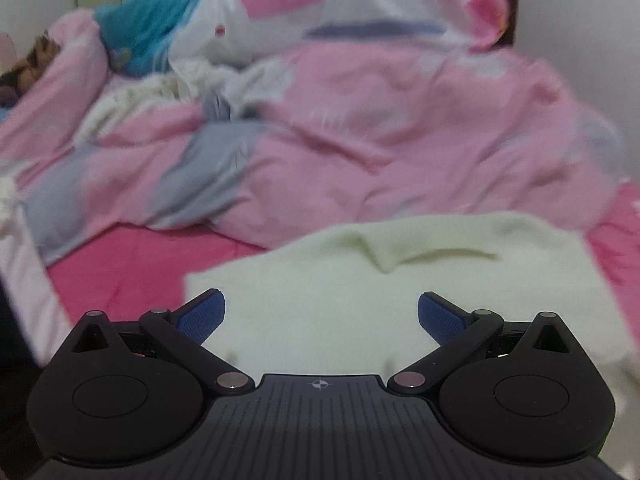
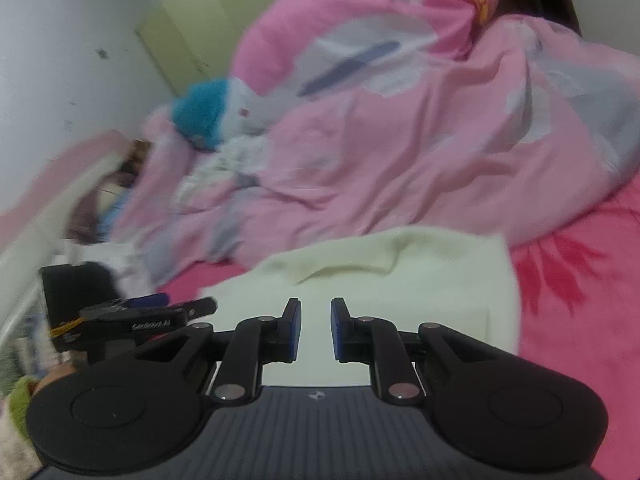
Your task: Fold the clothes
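Observation:
A pale cream garment (image 1: 360,280) lies flat on the pink bed sheet (image 1: 132,268), with a fold ridge near its far edge. My left gripper (image 1: 321,312) hovers over its near part, jaws wide open and nothing between the blue pads. The right wrist view shows the same garment (image 2: 380,280) below my right gripper (image 2: 316,328), whose pads stand a narrow gap apart with nothing between them. The left gripper (image 2: 184,303) appears at the left of that view, beside the garment's left edge.
A crumpled pink and grey quilt (image 1: 380,120) is heaped behind the garment. A teal fluffy item (image 1: 148,36) and white cloth (image 1: 160,88) lie at the back left. Green wardrobe doors (image 2: 192,28) and a white wall (image 2: 60,60) stand beyond the bed.

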`<state>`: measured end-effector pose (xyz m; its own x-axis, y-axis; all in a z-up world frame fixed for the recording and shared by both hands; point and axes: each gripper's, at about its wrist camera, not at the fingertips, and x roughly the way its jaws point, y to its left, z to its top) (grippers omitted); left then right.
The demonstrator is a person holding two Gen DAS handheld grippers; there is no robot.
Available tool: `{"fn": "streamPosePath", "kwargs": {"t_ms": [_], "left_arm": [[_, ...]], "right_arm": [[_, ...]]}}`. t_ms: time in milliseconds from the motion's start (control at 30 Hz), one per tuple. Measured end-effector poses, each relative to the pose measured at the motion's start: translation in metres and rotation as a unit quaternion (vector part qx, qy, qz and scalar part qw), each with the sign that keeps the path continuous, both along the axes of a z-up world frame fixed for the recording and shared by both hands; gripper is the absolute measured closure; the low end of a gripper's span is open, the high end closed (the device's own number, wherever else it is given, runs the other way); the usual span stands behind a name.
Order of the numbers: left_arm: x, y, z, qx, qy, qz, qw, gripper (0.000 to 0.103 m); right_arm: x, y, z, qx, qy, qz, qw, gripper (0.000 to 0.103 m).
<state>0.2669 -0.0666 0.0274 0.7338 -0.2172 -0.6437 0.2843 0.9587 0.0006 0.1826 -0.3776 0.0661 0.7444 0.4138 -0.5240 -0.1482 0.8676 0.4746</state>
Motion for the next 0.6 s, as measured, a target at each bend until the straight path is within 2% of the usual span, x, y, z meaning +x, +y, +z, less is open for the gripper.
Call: {"fn": "streamPosePath", "kwargs": {"t_ms": [133, 267, 367, 400, 500, 600], "left_arm": [[-0.08, 0.016, 0.038, -0.019, -0.014, -0.031, 0.9992, 0.0], [-0.158, 0.037, 0.056, -0.033, -0.03, -0.066, 0.9968, 0.0], [-0.207, 0.055, 0.053, -0.04, -0.033, -0.081, 0.9954, 0.0], [-0.22, 0.062, 0.048, -0.043, -0.032, -0.084, 0.995, 0.0], [-0.256, 0.081, 0.025, -0.047, -0.025, -0.079, 0.9954, 0.0], [-0.287, 0.093, -0.008, -0.056, -0.011, -0.055, 0.9969, 0.0]], "right_arm": [[-0.078, 0.001, 0.031, 0.036, -0.026, 0.014, 0.999, 0.087], [-0.154, 0.002, 0.05, 0.093, -0.055, 0.031, 0.994, 0.087], [-0.198, -0.001, 0.043, 0.196, -0.054, 0.058, 0.977, 0.087], [-0.21, 0.0, 0.039, 0.216, -0.055, 0.065, 0.973, 0.087], [-0.238, 0.015, 0.022, 0.2, -0.052, 0.055, 0.977, 0.086], [-0.249, 0.036, -0.009, 0.161, -0.019, 0.037, 0.986, 0.086]]}}
